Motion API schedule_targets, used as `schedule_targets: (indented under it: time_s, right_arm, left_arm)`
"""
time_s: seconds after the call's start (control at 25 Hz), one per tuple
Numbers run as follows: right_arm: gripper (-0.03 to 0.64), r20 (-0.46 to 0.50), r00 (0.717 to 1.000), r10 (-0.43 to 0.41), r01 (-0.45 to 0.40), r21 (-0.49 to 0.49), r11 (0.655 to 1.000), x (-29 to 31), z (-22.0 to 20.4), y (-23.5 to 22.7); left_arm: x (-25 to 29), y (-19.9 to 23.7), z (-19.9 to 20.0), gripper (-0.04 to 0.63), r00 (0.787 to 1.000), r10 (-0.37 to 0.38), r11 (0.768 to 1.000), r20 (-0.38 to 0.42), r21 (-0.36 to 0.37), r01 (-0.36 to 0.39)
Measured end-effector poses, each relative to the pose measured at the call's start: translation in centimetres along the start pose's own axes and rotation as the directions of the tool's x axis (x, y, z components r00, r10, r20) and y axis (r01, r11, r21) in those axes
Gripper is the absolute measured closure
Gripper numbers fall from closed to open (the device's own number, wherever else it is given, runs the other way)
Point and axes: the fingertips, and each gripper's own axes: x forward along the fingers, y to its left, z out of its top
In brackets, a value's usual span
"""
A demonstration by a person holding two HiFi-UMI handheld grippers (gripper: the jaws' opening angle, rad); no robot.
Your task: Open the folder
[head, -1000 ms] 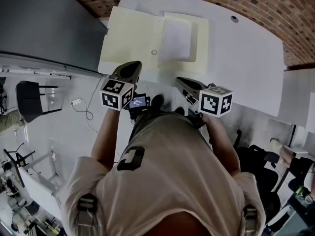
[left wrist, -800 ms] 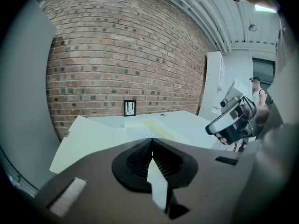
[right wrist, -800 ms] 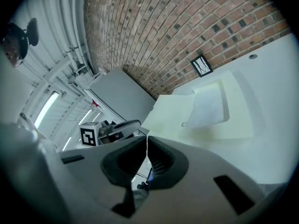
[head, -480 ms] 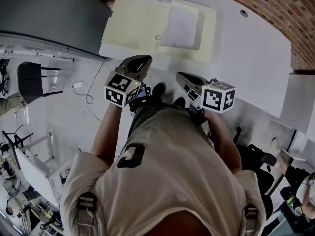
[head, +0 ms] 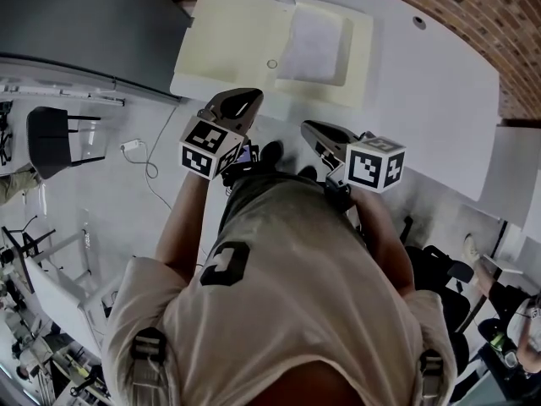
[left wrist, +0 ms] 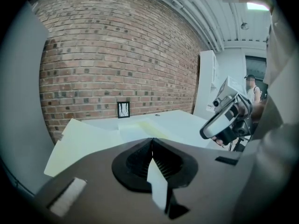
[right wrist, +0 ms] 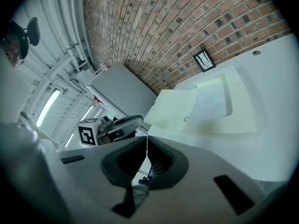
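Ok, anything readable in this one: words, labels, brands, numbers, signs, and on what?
No text here can be read.
Left cube, right cube: black-and-white square patterns, no letters.
Frame on the brick wall: dark lines, too small to read.
Folder: no print shows.
Shirt mark: a dark shape, no letters clear enough to read.

Place: lab-like workroom
Walls: bare brick wall (a small framed picture low on it)
Furniture: white table, black chair
Floor: loose cable
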Motion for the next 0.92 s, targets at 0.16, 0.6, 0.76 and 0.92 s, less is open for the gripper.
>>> schedule_targets:
  time_s: [0.16,0.6,0.76,0.92]
  right_arm:
    - [0.611,-0.003,1.000,-0.016,0.016,0.006,1.000,1.1,0.3,-0.1]
    - [0.611,-0.042,0.998,-0.053,0.053,0.003,0.999,5.8,1.3,0.7]
    - [0.611,-0.047,0.998,-0.036,0.037,0.017,0.999,7.7,1.6,1.3]
    - [0.611,-0.042,0.998,-0.040,0.041,0.015,0.999,9.2,1.9,1.8]
  left_arm:
    - [0.2,1.3,0.2,0.591,1.000,-0.018,1.000,0.015,-0.008,0.018]
    - [-0.4,6.4,-1.5,0.591,0.999,-0.042,0.999,-0.013,-0.008,0.042]
    - [-0.9,8.5,-1.8,0.591,0.999,-0.040,0.999,-0.016,-0.010,0.040]
    - [-1.5,10.4,-2.4,0.591,0.999,-0.039,0.999,-0.021,-0.010,0.039]
